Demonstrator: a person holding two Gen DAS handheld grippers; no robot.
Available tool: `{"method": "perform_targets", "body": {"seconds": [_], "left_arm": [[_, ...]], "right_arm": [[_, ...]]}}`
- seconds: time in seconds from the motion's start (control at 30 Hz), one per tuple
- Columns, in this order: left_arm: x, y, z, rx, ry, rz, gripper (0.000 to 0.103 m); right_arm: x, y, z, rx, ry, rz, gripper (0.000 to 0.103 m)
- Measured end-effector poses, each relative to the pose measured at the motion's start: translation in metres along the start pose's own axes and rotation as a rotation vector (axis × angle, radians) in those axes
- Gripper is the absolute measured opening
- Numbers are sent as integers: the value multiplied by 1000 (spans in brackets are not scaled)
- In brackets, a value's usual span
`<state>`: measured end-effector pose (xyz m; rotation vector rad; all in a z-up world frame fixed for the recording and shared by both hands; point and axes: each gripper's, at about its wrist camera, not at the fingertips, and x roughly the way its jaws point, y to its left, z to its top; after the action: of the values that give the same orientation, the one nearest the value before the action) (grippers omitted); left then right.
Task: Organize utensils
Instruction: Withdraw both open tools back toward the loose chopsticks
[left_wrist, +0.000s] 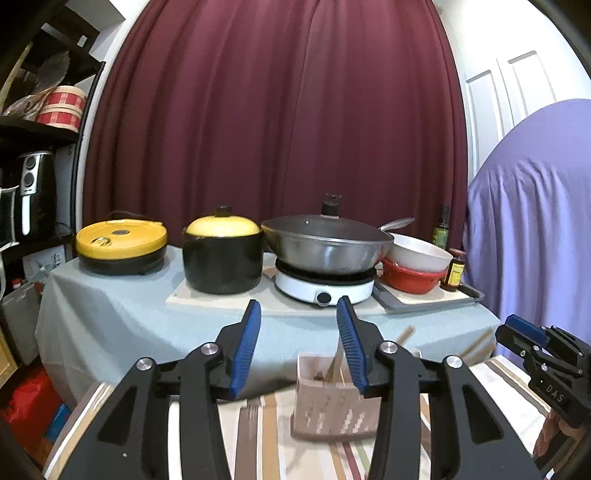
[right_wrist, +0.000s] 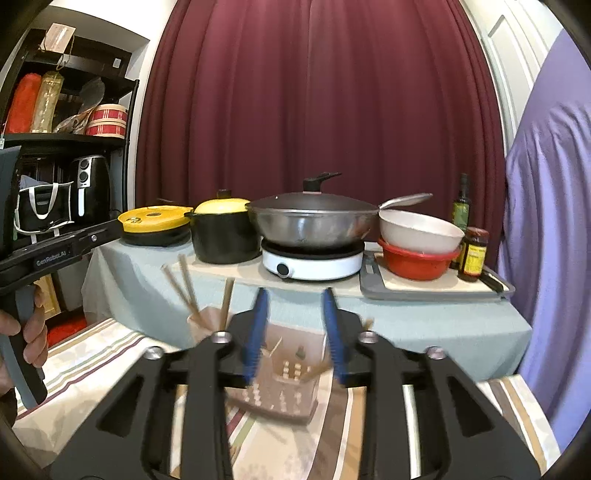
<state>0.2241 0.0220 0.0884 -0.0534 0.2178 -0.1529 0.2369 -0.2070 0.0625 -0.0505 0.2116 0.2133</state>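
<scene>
Right up front, your left gripper (left_wrist: 299, 321) has its blue pads spread apart with nothing pinched between them, and your right gripper (right_wrist: 295, 314) is the same: jaws parted, pads pressing on nothing. Just past the fingers sits the utensil holder (left_wrist: 334, 406), a pale pinkish box with a perforated pattern on its front wall, standing on the striped tablecloth (right_wrist: 92, 354). It's motion-blurred in both views, so the fine detail is mush. Wooden chopsticks (right_wrist: 184, 288) poke up out of it, leaning at angles; from the right wrist view the holder (right_wrist: 280, 387) shows between and below the two pads. Your hand (right_wrist: 31, 332) on the left gripper's handle shows at the left edge of that view.

Further back is a second table under a light blue-grey cloth (left_wrist: 110, 314), well apart from the holder. On it, left to right: a flat yellow-lidded electric pan (left_wrist: 121, 245), a black pot with a yellow lid (left_wrist: 222, 254), a lidded wok (left_wrist: 327, 242) on a white induction cooker (left_wrist: 325, 288), then a white bowl (left_wrist: 419, 253) stacked in a red bowl (left_wrist: 412, 278) on a grey tray (left_wrist: 428, 299), with two sauce bottles (right_wrist: 474, 254) beside them. A dark red curtain (left_wrist: 277, 110) hangs behind, and a black shelf with an air fryer (right_wrist: 88, 184) stands off left.
</scene>
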Motion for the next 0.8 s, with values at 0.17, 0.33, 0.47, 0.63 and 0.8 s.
{"method": "perform_targets", "body": {"seconds": [0.17,0.33,0.47,0.63,0.8], "left_arm": [[-27,-1,-30,0,43,19,48],[-50,-5,-63,8,90,27,49],[-65,-11,-94,11,145,28,49],[-82,-20,-129,19,204,36,49],[-96,-28,-160,38,256,38,49]], "right_arm": [[-29,13,-34,-3,41,-6,44],[-52,28,-76,-10,107,2,50],[-70,38,-111,-20,163,3,50],[-91,51,-147,-19,198,17,50],[-109,62,-167,-20,210,32,49]]}}
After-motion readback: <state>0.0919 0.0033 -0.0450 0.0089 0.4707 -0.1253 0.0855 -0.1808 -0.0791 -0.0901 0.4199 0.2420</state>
